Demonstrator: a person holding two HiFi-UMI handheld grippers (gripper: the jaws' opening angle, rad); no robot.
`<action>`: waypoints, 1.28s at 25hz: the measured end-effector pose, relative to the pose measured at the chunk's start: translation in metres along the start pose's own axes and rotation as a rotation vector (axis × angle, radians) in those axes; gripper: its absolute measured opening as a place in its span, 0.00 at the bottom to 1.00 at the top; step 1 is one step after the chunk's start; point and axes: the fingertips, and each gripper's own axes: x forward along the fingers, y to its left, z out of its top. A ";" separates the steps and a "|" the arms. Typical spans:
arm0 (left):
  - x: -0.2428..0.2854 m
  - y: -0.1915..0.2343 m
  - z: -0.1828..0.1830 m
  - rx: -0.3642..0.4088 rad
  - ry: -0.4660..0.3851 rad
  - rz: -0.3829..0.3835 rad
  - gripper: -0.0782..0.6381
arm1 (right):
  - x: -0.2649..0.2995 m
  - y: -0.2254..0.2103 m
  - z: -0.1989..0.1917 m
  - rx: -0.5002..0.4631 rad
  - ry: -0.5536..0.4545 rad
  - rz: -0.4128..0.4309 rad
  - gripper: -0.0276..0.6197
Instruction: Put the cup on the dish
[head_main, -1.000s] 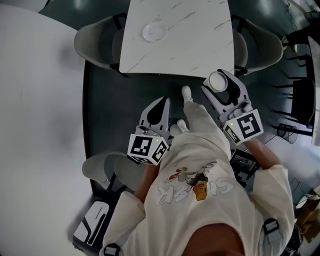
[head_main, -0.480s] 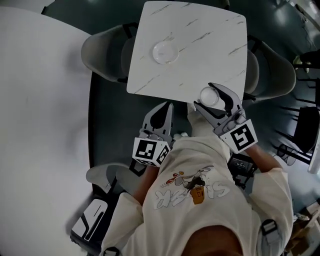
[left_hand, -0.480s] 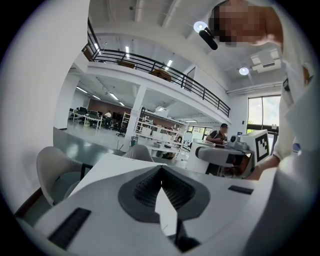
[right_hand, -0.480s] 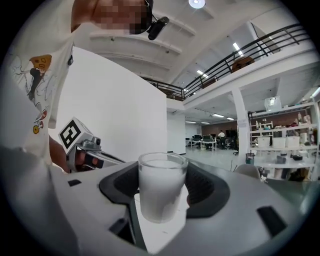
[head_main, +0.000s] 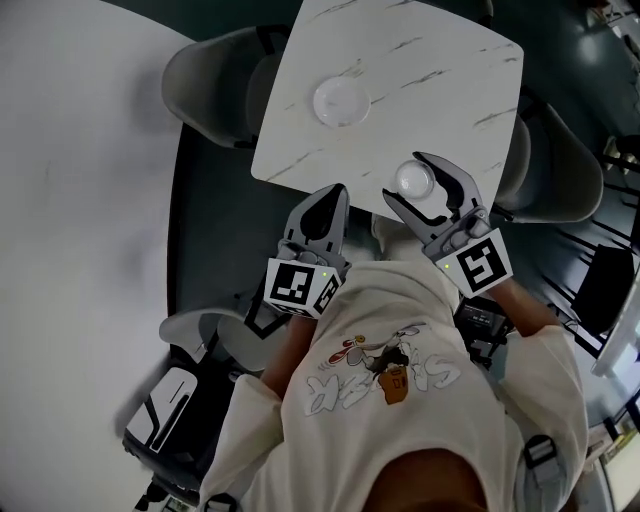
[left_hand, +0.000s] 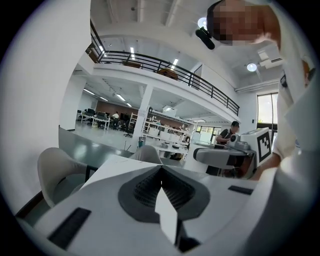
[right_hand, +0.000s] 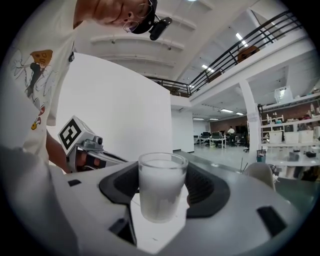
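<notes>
The right gripper (head_main: 410, 182) is clenching a frosted cup (right_hand: 162, 186) upright between its jaws, holding it over the near edge of the marble table (head_main: 450, 70) — well apart from the dish (head_main: 341, 101), which is sitting farther in on the tabletop, off to the cup's left. The left gripper (head_main: 333, 200) is hanging just short of the table's edge, its jaws pressed together on nothing.
</notes>
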 end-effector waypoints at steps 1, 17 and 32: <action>0.004 0.001 0.001 0.003 -0.001 0.003 0.11 | 0.005 -0.003 0.000 -0.008 -0.005 0.003 0.46; 0.031 0.042 0.008 0.014 0.047 0.017 0.11 | 0.059 -0.027 -0.017 0.011 0.055 0.000 0.46; 0.077 0.090 -0.048 -0.033 0.086 -0.023 0.11 | 0.114 -0.073 -0.087 0.018 0.129 -0.053 0.46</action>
